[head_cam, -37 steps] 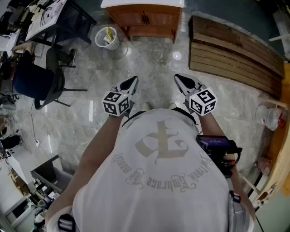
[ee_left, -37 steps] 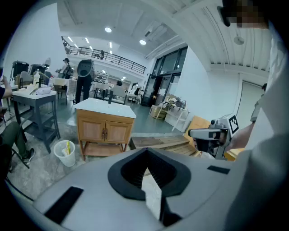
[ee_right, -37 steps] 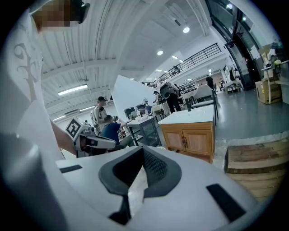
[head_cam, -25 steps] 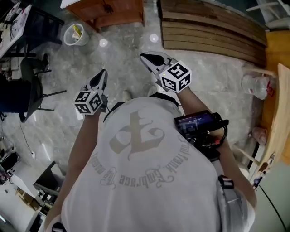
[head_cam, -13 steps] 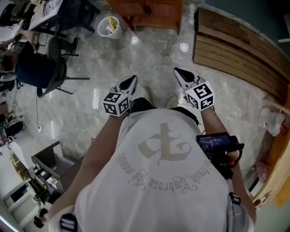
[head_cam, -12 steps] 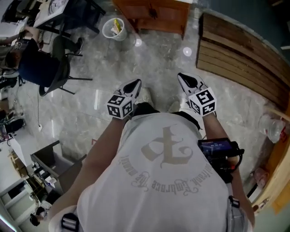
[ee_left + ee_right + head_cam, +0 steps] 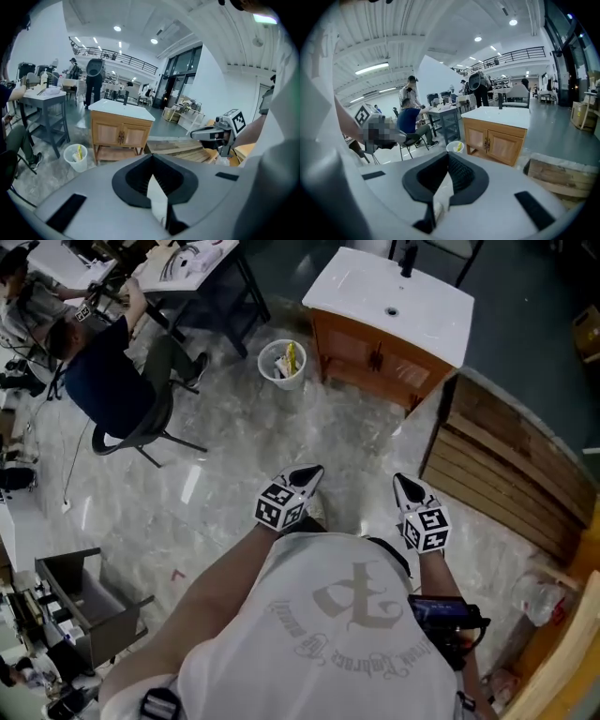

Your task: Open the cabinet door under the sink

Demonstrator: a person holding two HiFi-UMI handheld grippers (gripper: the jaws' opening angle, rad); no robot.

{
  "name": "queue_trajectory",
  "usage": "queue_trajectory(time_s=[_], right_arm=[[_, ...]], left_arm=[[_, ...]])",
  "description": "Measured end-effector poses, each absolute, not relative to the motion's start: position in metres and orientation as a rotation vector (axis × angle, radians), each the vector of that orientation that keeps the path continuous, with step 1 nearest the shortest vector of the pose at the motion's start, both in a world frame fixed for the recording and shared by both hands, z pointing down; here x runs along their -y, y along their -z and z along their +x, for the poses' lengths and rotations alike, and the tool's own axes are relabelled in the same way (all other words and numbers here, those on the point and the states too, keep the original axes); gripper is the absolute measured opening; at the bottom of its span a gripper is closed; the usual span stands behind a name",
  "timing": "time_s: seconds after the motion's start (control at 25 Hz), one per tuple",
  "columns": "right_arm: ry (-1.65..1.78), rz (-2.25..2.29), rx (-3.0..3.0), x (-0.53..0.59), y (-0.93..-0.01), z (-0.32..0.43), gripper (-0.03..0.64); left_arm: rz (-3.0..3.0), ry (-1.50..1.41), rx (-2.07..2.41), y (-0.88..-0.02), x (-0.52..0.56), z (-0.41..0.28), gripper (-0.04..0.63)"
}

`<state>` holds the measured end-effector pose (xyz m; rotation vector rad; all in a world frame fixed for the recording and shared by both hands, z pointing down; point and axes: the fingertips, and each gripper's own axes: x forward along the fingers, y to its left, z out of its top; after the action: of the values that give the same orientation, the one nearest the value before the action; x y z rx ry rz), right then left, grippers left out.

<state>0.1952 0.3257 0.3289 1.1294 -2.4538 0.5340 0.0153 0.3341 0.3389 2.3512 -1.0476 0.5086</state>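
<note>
Left gripper (image 7: 312,472), right gripper (image 7: 404,484), fingers closed, cabinet door (image 7: 352,346) well ahead

Two grippers: left gripper (image 7: 312,472), right gripper (image 7: 403,483); one sink cabinet (image 7: 375,357) ahead, with two cabinet doors (image 7: 503,147); one waste bin (image 7: 282,362) ahead-left; one plank stack (image 7: 502,474) right of the right gripper.

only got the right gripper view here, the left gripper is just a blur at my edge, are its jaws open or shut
observer: shut. The left gripper view shows the left gripper with its jaws together and nothing between them.
operator: ok, and the sink top, i only see it edge on, what's on it
observer: from above, the head view shows a small drain hole in the white sink top, just in front of the dark faucet.
</note>
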Motion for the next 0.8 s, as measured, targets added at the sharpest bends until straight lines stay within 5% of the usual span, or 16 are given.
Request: queue_trajectory(time_s=[0.8], right_arm=[[-0.639,1.139,2.355,-0.188,-0.353,0.097,0.014]], left_arm=[[2.3,-0.454,1.072,-0.34,-0.23,-0.102,0.009]])
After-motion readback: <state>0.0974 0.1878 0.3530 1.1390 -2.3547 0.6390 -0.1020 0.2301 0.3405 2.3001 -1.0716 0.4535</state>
